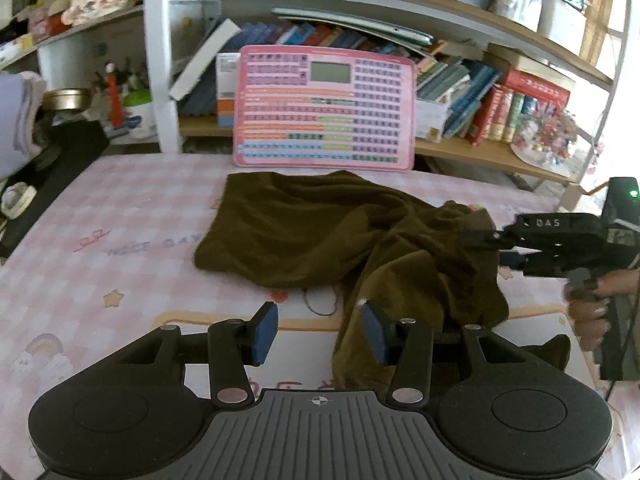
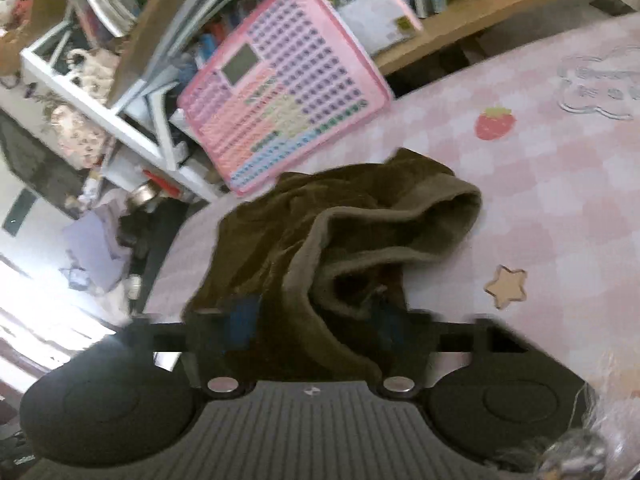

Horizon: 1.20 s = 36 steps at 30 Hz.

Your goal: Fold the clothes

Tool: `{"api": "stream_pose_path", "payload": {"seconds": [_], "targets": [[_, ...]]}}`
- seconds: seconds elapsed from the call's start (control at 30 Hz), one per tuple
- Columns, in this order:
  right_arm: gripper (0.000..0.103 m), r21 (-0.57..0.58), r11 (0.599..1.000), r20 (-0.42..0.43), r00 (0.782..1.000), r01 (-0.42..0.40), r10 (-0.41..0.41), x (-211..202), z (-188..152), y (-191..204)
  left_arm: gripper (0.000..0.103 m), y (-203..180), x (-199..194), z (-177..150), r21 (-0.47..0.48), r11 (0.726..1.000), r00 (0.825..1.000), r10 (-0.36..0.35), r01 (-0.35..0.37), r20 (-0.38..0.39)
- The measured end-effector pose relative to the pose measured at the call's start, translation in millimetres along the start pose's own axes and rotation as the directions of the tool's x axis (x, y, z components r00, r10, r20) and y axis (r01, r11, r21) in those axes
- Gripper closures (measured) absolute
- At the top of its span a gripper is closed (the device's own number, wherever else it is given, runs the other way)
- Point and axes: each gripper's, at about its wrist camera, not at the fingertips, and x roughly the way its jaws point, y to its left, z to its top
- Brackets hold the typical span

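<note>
Gripping nothing, my left gripper (image 1: 318,334) hovers with its blue pads (image 1: 264,332) spread apart over the pink checked table cover (image 1: 120,240); its right pad sits just beside a hanging fold of the dark brown garment (image 1: 320,232), whether touching I cannot tell. My right gripper (image 2: 316,320) is blurred in its own view, the fingers set wide with brown cloth bunched between them; whether they pinch it I cannot tell. From the left view that gripper reaches into the garment's right edge, its tips buried in cloth, my right hand (image 1: 592,304) cut off at the frame. The garment lies crumpled mid-table, flatter on its far left part, heaped nearer the right gripper. Behind the garment a pink keyboard toy (image 1: 324,108) leans against the bookshelf (image 1: 460,148), hiding part of the lower row of books (image 1: 480,100). Left of the toy stands a metal bowl (image 1: 66,98), its contents hidden.
</note>
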Motion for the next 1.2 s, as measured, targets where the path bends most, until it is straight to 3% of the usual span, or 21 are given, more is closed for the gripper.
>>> {"api": "stream_pose_path", "payload": {"seconds": [0.07,0.17,0.3,0.47,0.63,0.67,0.77,0.83,0.9,0.93,0.97,1.2], "targets": [[0.095,0.043,0.997,0.015,0.998,-0.063,0.062,-13.2,5.2,2.6,0.056,1.6,1.0,0.9,-0.008,1.0,1.0,0.005,-0.005,0.002],[0.096,-0.032,0.99,0.116,0.983,-0.141,0.144,-46.6,25.1,40.7,0.056,-0.6,5.8,4.0,-0.003,1.0,1.0,-0.006,0.006,0.005],[0.096,-0.151,0.961,0.242,0.934,-0.233,0.265,-92.0,52.8,94.3,0.056,-6.8,9.6,9.8,0.019,0.999,0.999,-0.047,0.046,0.025],[0.096,-0.312,0.896,0.368,0.829,-0.316,0.421,-148.8,87.4,161.3,0.056,-2.0,8.0,12.6,0.024,0.997,0.996,-0.079,0.078,0.052],[0.096,-0.475,0.804,0.454,0.684,-0.357,0.572,-205.6,122.0,228.3,0.056,32.0,3.0,6.8,-0.054,0.997,0.996,-0.051,0.054,0.068],[0.095,-0.466,0.813,0.421,0.721,-0.349,0.551,-188.2,118.0,233.2,0.056,41.2,1.9,4.9,-0.077,0.996,0.997,-0.04,0.045,0.068],[0.095,-0.409,0.861,0.268,0.862,-0.303,0.431,-112.8,97.4,241.0,0.056,70.7,-2.2,-1.1,-0.144,0.989,0.998,-0.008,0.018,0.066],[0.095,-0.377,0.888,0.154,0.928,-0.263,0.34,-62.5,83.6,246.2,0.056,90.6,-5.9,-6.0,-0.181,0.983,0.998,0.016,-0.004,0.061],[0.095,-0.322,0.927,0.025,0.977,-0.193,0.212,-3.0,60.9,239.6,0.056,110.4,-9.5,-10.9,-0.217,0.976,0.998,0.04,-0.027,0.056],[0.095,-0.278,0.951,-0.051,0.991,-0.133,0.123,33.7,42.6,227.2,0.056,119.7,-12.1,-12.6,-0.23,0.973,0.997,0.051,-0.037,0.054],[0.095,-0.238,0.969,-0.131,0.991,-0.067,0.037,70.5,24.2,214.7,0.056,128.8,-14.8,-14.3,-0.24,0.97,0.997,0.063,-0.048,0.052],[0.093,-0.15,0.986,-0.292,0.95,0.07,-0.112,187.9,-38.9,211.6,0.056,174.2,-27.9,-25.4,-0.27,0.957,0.992,0.121,-0.109,0.028]]}}
